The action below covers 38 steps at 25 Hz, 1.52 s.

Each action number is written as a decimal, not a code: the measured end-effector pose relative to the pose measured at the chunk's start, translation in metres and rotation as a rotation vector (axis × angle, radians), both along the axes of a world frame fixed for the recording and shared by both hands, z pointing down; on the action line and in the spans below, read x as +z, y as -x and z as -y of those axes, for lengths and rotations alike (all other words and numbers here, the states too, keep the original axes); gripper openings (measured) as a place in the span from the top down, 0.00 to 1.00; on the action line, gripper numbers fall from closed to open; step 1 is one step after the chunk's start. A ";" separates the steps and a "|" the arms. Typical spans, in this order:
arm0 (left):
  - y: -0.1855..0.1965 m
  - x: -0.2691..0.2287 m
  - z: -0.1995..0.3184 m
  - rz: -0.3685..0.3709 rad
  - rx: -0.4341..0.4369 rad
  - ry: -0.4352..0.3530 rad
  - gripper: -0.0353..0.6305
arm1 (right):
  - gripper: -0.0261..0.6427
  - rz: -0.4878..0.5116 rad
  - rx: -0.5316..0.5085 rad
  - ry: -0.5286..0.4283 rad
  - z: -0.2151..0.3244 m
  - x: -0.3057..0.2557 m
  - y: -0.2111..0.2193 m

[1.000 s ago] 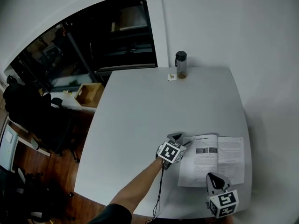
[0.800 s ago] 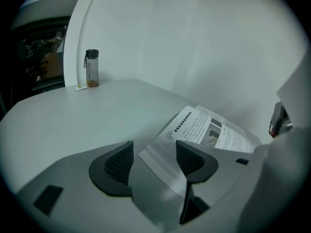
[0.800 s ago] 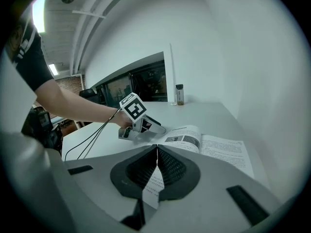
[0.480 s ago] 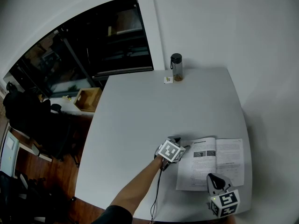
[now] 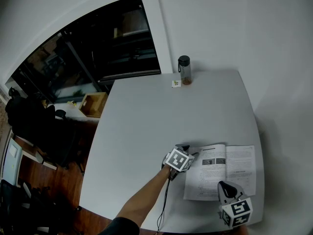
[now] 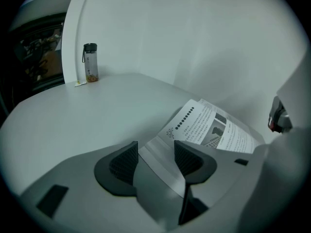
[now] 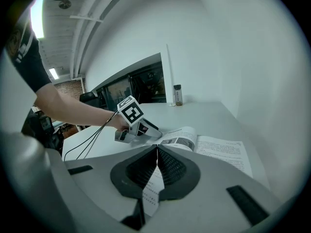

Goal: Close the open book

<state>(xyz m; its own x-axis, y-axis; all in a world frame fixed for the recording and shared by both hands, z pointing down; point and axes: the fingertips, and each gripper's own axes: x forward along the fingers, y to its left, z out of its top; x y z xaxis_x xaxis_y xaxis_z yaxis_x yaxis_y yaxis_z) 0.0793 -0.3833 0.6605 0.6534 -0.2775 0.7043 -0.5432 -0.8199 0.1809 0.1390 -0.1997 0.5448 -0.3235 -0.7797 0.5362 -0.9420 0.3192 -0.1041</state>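
The open book (image 5: 225, 170) lies flat near the front right corner of the white table (image 5: 156, 116), text pages up. My left gripper (image 5: 187, 149) is at the book's left edge. In the left gripper view its jaws (image 6: 155, 152) stand open, and the outer edge of the left page (image 6: 167, 140) runs between them, slightly raised. The rest of the book (image 6: 218, 130) spreads out beyond. My right gripper (image 5: 224, 185) hovers over the book's near edge, and its jaws (image 7: 156, 155) are shut, pads together. That view also shows the book (image 7: 218, 147) and the left gripper (image 7: 146, 129).
A dark-capped bottle (image 5: 184, 69) and a small card (image 5: 176, 83) stand at the table's far edge by the wall. A cable (image 5: 165, 199) hangs from the left gripper along the person's forearm. The table's right and front edges are close to the book.
The head view shifted a little after the first frame. Both grippers stay where they were relative to the book, and the book still lies open.
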 end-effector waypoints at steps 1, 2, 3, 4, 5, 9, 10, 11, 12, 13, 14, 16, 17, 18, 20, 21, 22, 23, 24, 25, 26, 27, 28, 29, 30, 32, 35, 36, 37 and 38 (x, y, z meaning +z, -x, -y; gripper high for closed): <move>0.000 0.000 -0.001 -0.001 -0.004 -0.001 0.59 | 0.95 0.000 0.000 0.000 0.000 0.000 -0.001; 0.000 0.001 -0.001 -0.003 -0.008 -0.002 0.59 | 0.95 0.001 0.000 0.000 0.000 0.000 -0.001; -0.001 0.000 -0.002 -0.007 -0.010 -0.004 0.60 | 0.95 0.001 -0.002 0.001 0.000 0.001 -0.001; -0.002 0.000 -0.003 -0.011 -0.007 -0.005 0.61 | 0.95 0.002 -0.003 0.001 0.000 0.001 -0.001; -0.003 0.000 -0.006 -0.014 -0.001 -0.004 0.65 | 0.95 0.002 -0.005 0.001 0.000 0.001 -0.001; -0.011 0.002 -0.013 -0.004 0.021 -0.031 0.77 | 0.95 0.005 -0.010 -0.004 0.001 0.000 -0.002; -0.011 0.001 -0.014 0.001 0.020 -0.035 0.79 | 0.95 0.003 -0.013 -0.005 0.001 0.000 -0.002; -0.011 0.001 -0.015 0.003 0.017 -0.038 0.81 | 0.95 0.004 -0.016 -0.006 0.003 0.000 -0.002; -0.011 0.000 -0.015 0.003 0.016 -0.040 0.84 | 0.95 0.006 -0.018 -0.006 0.004 0.000 -0.001; -0.012 0.001 -0.017 0.002 0.017 -0.041 0.86 | 0.95 0.008 -0.020 -0.006 0.005 -0.001 -0.001; -0.013 0.001 -0.018 -0.002 0.018 -0.042 0.92 | 0.95 0.008 -0.023 -0.007 0.005 -0.001 0.000; -0.014 0.002 -0.020 -0.009 0.017 -0.042 0.94 | 0.95 0.007 -0.028 -0.009 0.003 -0.002 0.001; -0.014 0.002 -0.020 -0.009 0.016 -0.048 0.94 | 0.95 0.010 -0.028 -0.009 0.002 -0.003 0.002; -0.013 0.000 -0.019 -0.007 0.013 -0.062 0.94 | 0.95 0.011 -0.028 -0.009 0.001 -0.003 0.001; -0.011 -0.006 -0.013 0.000 0.007 -0.113 0.94 | 0.95 0.012 -0.026 -0.008 -0.001 -0.004 0.000; -0.011 -0.009 -0.010 0.004 0.009 -0.142 0.94 | 0.95 0.011 -0.024 -0.007 -0.002 -0.004 0.000; -0.011 -0.012 -0.008 0.005 0.017 -0.162 0.94 | 0.95 0.011 -0.023 -0.006 -0.003 -0.005 0.000; -0.013 -0.014 -0.007 0.003 0.028 -0.167 0.94 | 0.95 0.009 -0.024 -0.005 -0.005 -0.005 0.000; -0.014 -0.014 -0.006 0.001 0.037 -0.156 0.94 | 0.95 0.005 -0.025 -0.005 -0.005 -0.004 0.000; -0.016 -0.014 -0.004 0.001 0.045 -0.140 0.94 | 0.95 0.001 -0.027 -0.004 -0.004 -0.003 -0.001; -0.019 -0.013 -0.002 -0.001 0.056 -0.124 0.93 | 0.95 -0.002 -0.027 -0.003 -0.003 -0.002 -0.003; -0.022 -0.014 -0.001 -0.007 0.075 -0.109 0.88 | 0.95 -0.003 -0.025 -0.002 -0.002 -0.001 -0.004; -0.026 -0.015 -0.001 -0.017 0.100 -0.096 0.81 | 0.95 -0.005 -0.023 -0.002 -0.001 -0.001 -0.006; -0.029 -0.016 -0.003 -0.025 0.127 -0.088 0.74 | 0.95 -0.007 -0.020 -0.001 -0.002 -0.001 -0.007; -0.032 -0.017 -0.005 -0.028 0.153 -0.085 0.68 | 0.95 -0.009 -0.016 0.000 -0.003 0.000 -0.008; -0.035 -0.018 -0.005 -0.018 0.202 -0.084 0.63 | 0.95 -0.011 -0.010 0.006 -0.003 0.001 -0.009; -0.038 -0.016 -0.005 0.011 0.277 -0.067 0.63 | 0.95 -0.011 -0.004 0.015 -0.001 0.004 -0.010; -0.039 -0.015 -0.006 0.014 0.293 -0.060 0.63 | 0.95 -0.010 -0.001 0.016 -0.001 0.004 -0.010; -0.041 -0.016 -0.006 0.013 0.302 -0.054 0.63 | 0.95 -0.011 0.002 0.017 -0.001 0.005 -0.010; -0.042 -0.016 -0.007 0.009 0.308 -0.050 0.63 | 0.95 -0.011 0.004 0.018 -0.001 0.005 -0.010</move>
<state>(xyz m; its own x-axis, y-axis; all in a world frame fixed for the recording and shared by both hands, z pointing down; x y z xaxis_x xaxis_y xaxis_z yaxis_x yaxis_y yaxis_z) 0.1212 -0.3765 0.6445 0.7060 -0.1017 0.7009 -0.2694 -0.9538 0.1330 0.1493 -0.1990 0.5494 -0.3140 -0.7714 0.5534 -0.9445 0.3133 -0.0991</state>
